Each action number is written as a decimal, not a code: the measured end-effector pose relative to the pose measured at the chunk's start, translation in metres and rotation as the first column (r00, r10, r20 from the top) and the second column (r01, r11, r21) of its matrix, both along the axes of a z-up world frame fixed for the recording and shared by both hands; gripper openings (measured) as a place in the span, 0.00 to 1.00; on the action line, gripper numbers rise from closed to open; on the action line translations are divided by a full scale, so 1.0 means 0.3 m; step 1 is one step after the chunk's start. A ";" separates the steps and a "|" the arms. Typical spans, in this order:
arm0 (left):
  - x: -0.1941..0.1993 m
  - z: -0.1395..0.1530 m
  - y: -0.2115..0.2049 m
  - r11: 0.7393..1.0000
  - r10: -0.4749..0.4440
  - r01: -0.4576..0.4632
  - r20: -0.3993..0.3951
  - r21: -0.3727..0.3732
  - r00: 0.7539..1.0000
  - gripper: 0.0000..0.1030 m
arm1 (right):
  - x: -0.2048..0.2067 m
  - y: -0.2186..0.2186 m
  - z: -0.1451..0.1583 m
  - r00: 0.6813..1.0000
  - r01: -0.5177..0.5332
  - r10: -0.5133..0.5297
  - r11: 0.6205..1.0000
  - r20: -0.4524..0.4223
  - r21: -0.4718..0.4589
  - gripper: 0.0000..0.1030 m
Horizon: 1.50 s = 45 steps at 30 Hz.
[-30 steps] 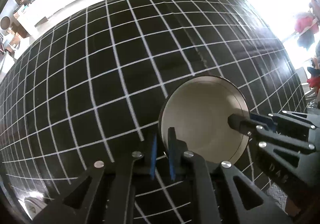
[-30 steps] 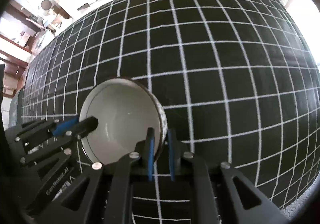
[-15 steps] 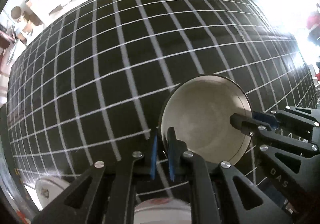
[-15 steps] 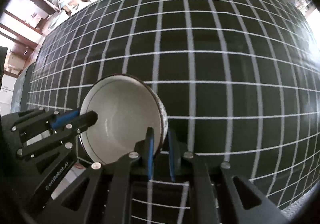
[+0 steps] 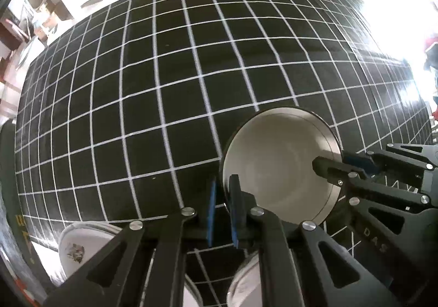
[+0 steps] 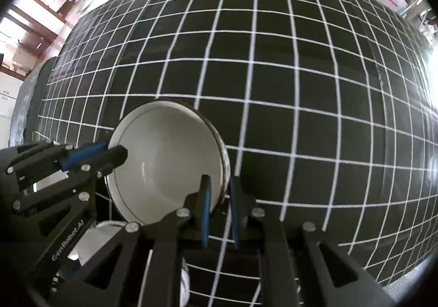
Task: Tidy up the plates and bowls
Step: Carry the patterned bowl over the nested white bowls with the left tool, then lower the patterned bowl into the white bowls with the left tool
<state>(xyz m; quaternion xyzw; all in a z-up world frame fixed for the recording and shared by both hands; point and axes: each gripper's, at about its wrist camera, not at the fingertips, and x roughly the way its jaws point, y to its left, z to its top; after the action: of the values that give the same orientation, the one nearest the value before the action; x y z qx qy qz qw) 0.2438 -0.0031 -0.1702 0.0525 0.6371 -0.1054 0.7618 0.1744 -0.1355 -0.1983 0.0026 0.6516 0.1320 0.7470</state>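
A white bowl (image 5: pixel 279 167) with a dark rim is held in the air between both grippers above the black grid-patterned table (image 5: pixel 164 74). My left gripper (image 5: pixel 223 192) is shut on the bowl's near-left rim. My right gripper (image 6: pixel 219 192) is shut on the opposite rim of the same bowl (image 6: pixel 164 159). Each gripper shows in the other's view, clamped on the far rim. A white dish with a printed picture (image 5: pixel 79 246) lies below at the table's near edge, and another pale dish (image 5: pixel 246 279) shows under the left gripper.
The table's grid cloth stretches far ahead with nothing on it in view. White dishes (image 6: pixel 90 238) show low in the right wrist view beneath the bowl. Shelves and room clutter stand beyond the table's far edge.
Both grippers have lifted and drawn the bowl back toward the near edge. White dishes have come into view below the grippers.
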 end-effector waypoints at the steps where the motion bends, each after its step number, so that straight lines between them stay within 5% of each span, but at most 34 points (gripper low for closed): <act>1: -0.004 0.000 0.020 1.000 0.004 -0.004 0.000 -0.002 1.000 0.08 | 0.001 0.014 0.001 1.000 -0.003 0.003 1.000 0.000 -0.002 0.16; 21: -0.159 0.017 0.233 0.998 0.029 -0.030 -0.015 -0.062 0.999 0.08 | -0.023 0.165 0.016 0.998 0.059 -0.059 0.998 -0.005 -0.026 0.16; 31: -0.140 0.161 0.192 0.996 0.044 -0.041 0.037 -0.081 0.998 0.08 | 0.007 0.186 0.111 0.994 0.108 -0.109 0.994 0.027 0.016 0.16; 45: -0.388 0.385 0.202 0.994 0.045 -0.033 0.115 -0.107 0.992 0.08 | -0.156 0.152 0.323 0.986 0.109 -0.111 0.994 0.124 0.025 0.16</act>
<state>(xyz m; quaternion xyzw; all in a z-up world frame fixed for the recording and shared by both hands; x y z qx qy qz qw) 0.1273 0.0575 -0.0546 0.0060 0.5857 -0.1207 0.8014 0.1277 -0.0897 -0.1015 0.0368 0.6010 0.0964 0.7926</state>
